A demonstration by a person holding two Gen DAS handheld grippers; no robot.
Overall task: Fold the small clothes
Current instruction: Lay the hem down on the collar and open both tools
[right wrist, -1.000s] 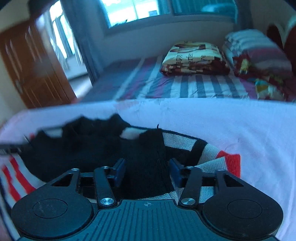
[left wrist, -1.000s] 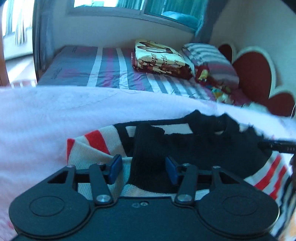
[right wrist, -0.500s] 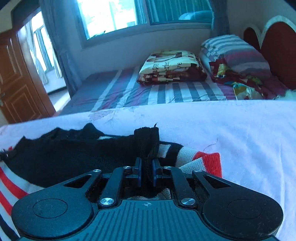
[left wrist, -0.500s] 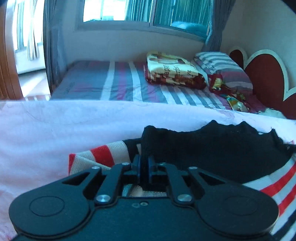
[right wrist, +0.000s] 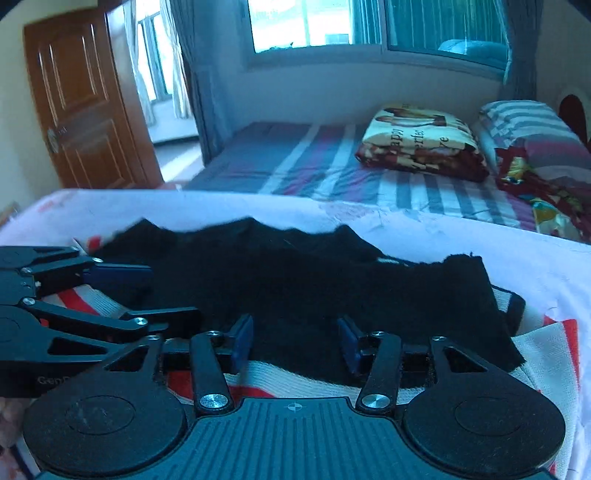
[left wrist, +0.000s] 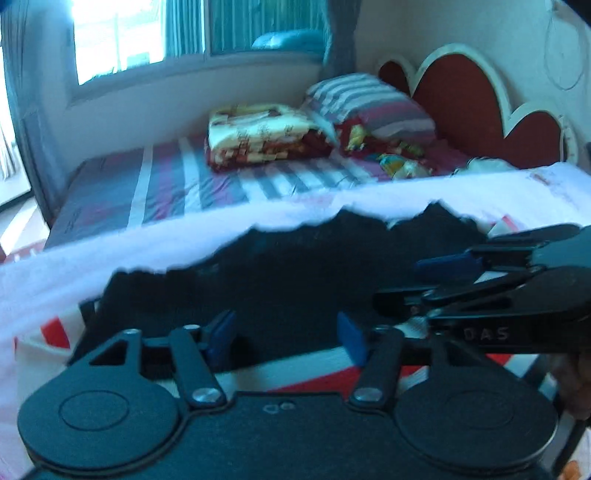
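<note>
Gripper (left wrist: 436,284) marked "DAS", folded blanket (right wrist: 421,142) lettered "Happy"

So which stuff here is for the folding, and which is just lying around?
For the folding: striped sweater, left gripper, right gripper, pink sheet underneath.
Just lying around: folded blanket, striped pillow, door.

You've got two claws in view: left claw (left wrist: 282,334), right claw (right wrist: 295,341). One striped sweater (right wrist: 295,291), black on top, on one pink sheet (right wrist: 461,236). Behind: one bed (right wrist: 295,162), one folded blanket (right wrist: 421,140), one striped pillow (right wrist: 528,125), one wooden door (right wrist: 85,99), one window (right wrist: 369,22).
</note>
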